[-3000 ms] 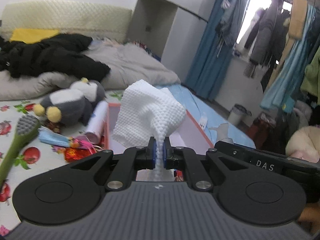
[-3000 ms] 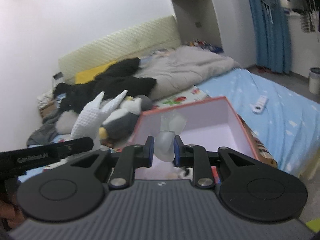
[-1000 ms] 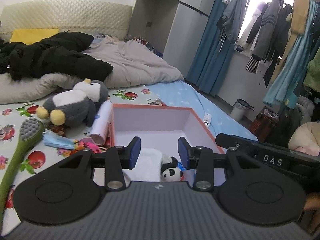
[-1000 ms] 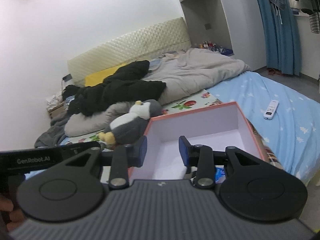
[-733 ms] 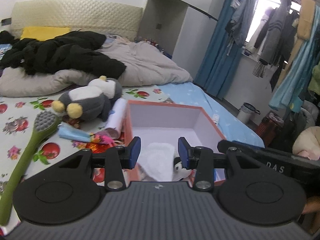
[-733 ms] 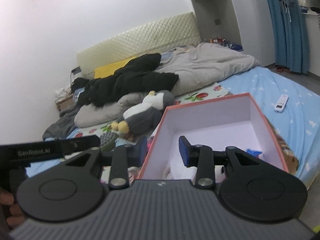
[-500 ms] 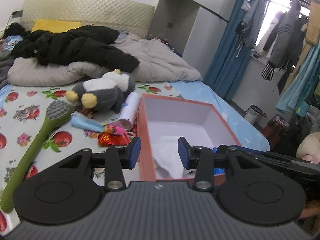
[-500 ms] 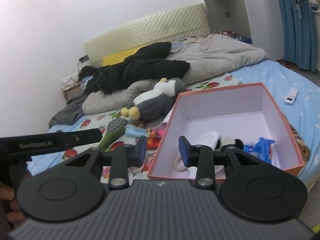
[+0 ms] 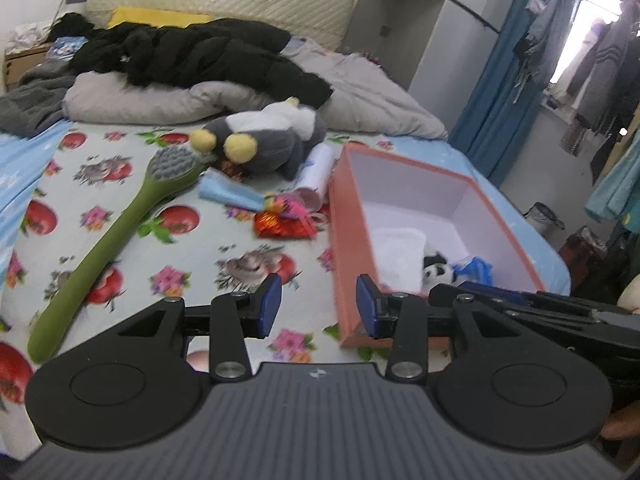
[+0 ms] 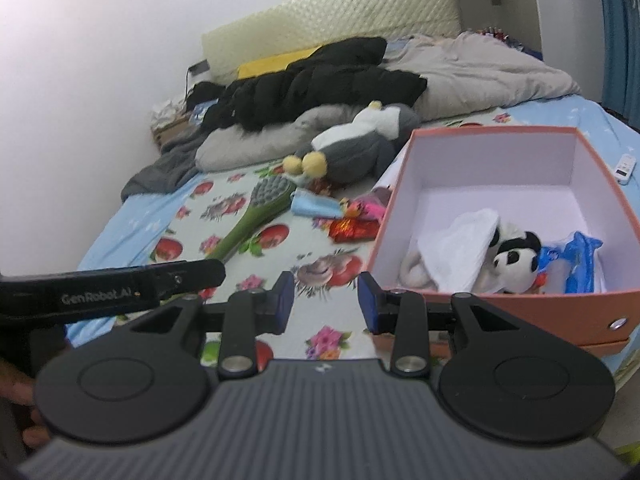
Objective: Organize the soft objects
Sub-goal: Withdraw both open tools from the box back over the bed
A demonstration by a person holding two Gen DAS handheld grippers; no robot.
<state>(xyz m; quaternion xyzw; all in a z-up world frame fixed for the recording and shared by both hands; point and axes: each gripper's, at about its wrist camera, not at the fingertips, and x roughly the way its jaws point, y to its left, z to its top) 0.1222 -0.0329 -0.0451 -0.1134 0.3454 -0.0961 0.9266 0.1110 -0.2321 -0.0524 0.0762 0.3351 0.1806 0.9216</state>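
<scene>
From the left wrist view, the left claw [image 9: 318, 306] tips downward over the bed [image 9: 120, 216], its blue pads parted with nothing between them. It hangs just off the near left corner of the orange box [image 9: 348, 248]. Inside the box lie a white cloth [image 9: 398, 246], a small panda toy [image 9: 436, 272] and a blue item [image 9: 476, 270], all toward its near end. Left of the box, on the fruit-print sheet, sit a red foil packet [image 9: 284, 226], a pink toy [image 9: 286, 202], a folded blue mask [image 9: 230, 194] and a long green brush [image 9: 116, 240]. A grey penguin plush [image 9: 260, 138] lies beyond the box's far left corner. The black bar of the other tool crosses just in front of the box.

From the right wrist view, the right claw [image 10: 326, 302] also points down at a slant, open and empty, at the box's [image 10: 520, 312] near left corner. The white cloth [image 10: 456, 248] slumps against the box's left inner wall, the panda toy [image 10: 516, 258] touching its right side, the blue item [image 10: 578, 258] further right. The penguin plush [image 10: 356, 148] lies beyond the box's left wall, the brush [image 10: 256, 220] further left. A hand [image 10: 20, 408] shows at the lower left edge, gripping the other tool.
</scene>
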